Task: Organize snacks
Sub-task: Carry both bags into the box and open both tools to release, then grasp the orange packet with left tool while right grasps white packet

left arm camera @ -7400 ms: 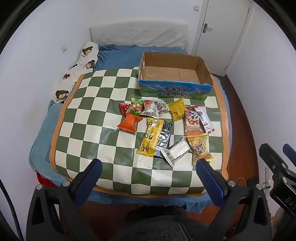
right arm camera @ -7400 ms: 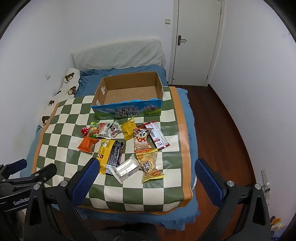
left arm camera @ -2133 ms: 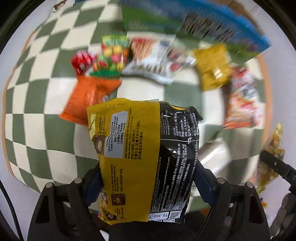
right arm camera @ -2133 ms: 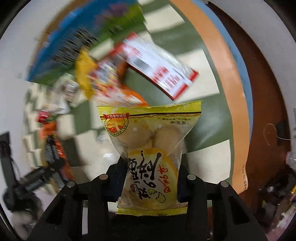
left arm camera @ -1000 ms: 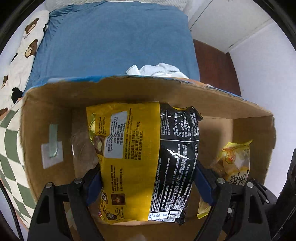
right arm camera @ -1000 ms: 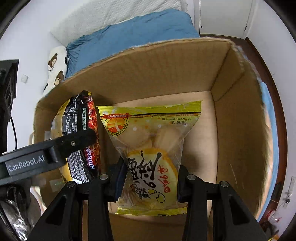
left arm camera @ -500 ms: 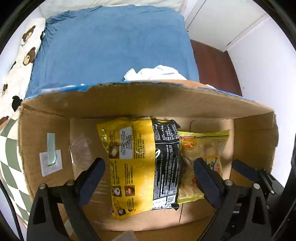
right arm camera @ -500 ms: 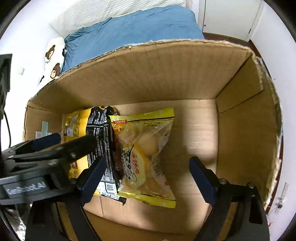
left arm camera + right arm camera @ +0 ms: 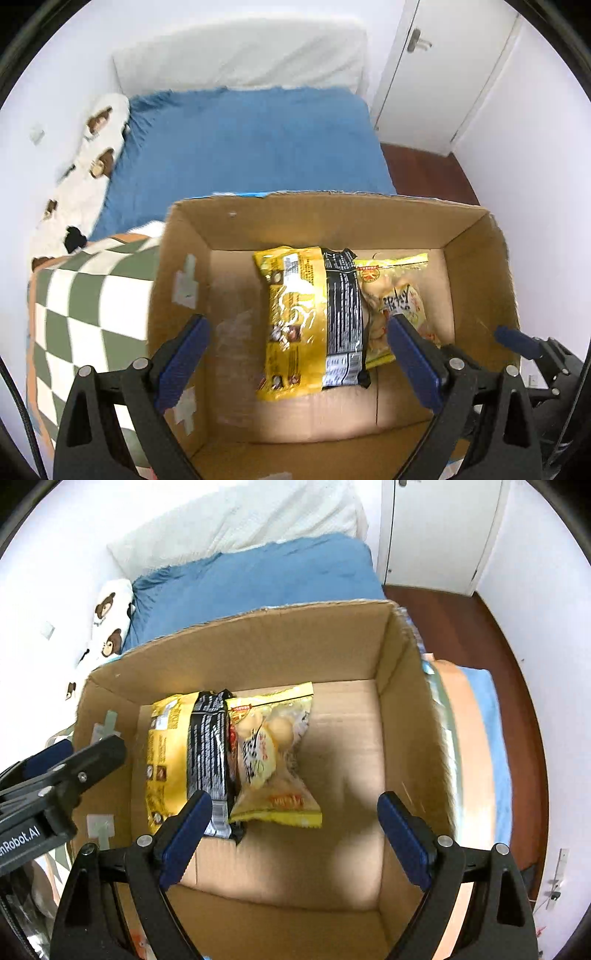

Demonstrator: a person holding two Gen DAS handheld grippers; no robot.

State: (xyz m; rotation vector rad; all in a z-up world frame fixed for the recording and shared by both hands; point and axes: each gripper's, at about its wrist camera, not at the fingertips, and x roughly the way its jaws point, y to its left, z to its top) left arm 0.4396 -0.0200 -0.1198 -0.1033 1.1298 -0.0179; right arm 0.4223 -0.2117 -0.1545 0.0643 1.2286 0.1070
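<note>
A brown cardboard box (image 9: 332,221) (image 9: 258,646) stands on the bed. Inside it lie a yellow-and-black snack bag (image 9: 306,317) (image 9: 192,753) and, overlapping its right side, a clear yellow bag of round pastries (image 9: 399,295) (image 9: 273,749). My left gripper (image 9: 295,362) is open and empty above the box's near side. My right gripper (image 9: 291,834) is open and empty above the box too. The left gripper's body shows at the left edge of the right wrist view (image 9: 55,775); the right gripper's fingertip (image 9: 517,341) shows at the right of the left wrist view.
The box stands on a green-and-white checkered mat (image 9: 85,295) over a blue bed (image 9: 240,147). A bear-print pillow (image 9: 81,184) lies at the left, a white headboard cushion (image 9: 240,55) behind. A white door (image 9: 443,74) and wooden floor (image 9: 461,627) are at the right.
Both grippers have risen and drawn back from the box, staying open. The two bags lie where they were let go half a second ago.
</note>
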